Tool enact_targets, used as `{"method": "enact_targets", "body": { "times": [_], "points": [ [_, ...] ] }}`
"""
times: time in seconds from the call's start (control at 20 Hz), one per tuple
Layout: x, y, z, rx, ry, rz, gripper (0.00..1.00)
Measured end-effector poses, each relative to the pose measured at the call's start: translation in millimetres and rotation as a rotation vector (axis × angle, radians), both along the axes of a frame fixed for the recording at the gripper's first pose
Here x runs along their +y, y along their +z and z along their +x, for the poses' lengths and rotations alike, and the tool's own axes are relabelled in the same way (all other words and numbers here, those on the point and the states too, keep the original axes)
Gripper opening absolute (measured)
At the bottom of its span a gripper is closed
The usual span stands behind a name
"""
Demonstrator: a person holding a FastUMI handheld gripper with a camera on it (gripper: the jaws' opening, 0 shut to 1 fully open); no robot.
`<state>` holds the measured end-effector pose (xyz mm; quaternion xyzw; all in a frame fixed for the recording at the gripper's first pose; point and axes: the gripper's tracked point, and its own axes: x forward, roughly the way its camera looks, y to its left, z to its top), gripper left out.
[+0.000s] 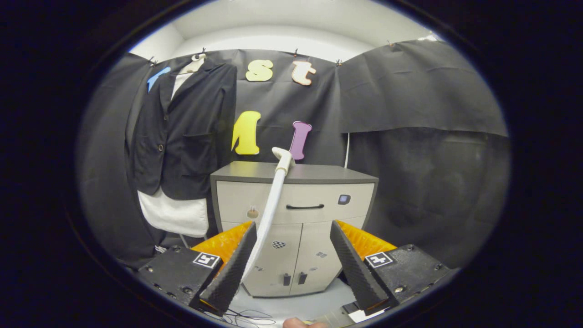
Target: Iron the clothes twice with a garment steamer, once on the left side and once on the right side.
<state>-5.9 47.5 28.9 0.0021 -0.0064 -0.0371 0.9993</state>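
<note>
A: Claw [291, 264] state?

B: We saw it wide open, nothing held. Big gap between the two fingers. The steamer wand [272, 205] ran up through that gap, close along the inner face of the left finger [230, 269]. We couldn't tell whether it touched that finger. The right finger stood well clear of it.

A: Where did the wand end?

B: Its head [283, 158] sat just above the top edge of the cabinet [296, 218], tilted a bit right.

A: And past that?

B: The cabinet stood straight ahead of the fingers, one drawer with a dark handle [305, 207], two doors below. The jacket [182, 132] hung on the wall to the cabinet's left, over a white garment [175, 216] that showed below its hem. We noted it well apart from the wand.

A: Anything near us?

B: Thin cables [248, 316] on the floor below the fingers, plus a fingertip [296, 323] at the very bottom.
</note>
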Motion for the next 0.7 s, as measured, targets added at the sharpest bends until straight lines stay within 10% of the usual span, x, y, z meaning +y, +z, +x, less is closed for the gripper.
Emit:
{"method": "enact_targets", "body": {
  "times": [0.7],
  "points": [
    [-5,78,103,0.057,0.057,0.063,1.00]
  ]
}}
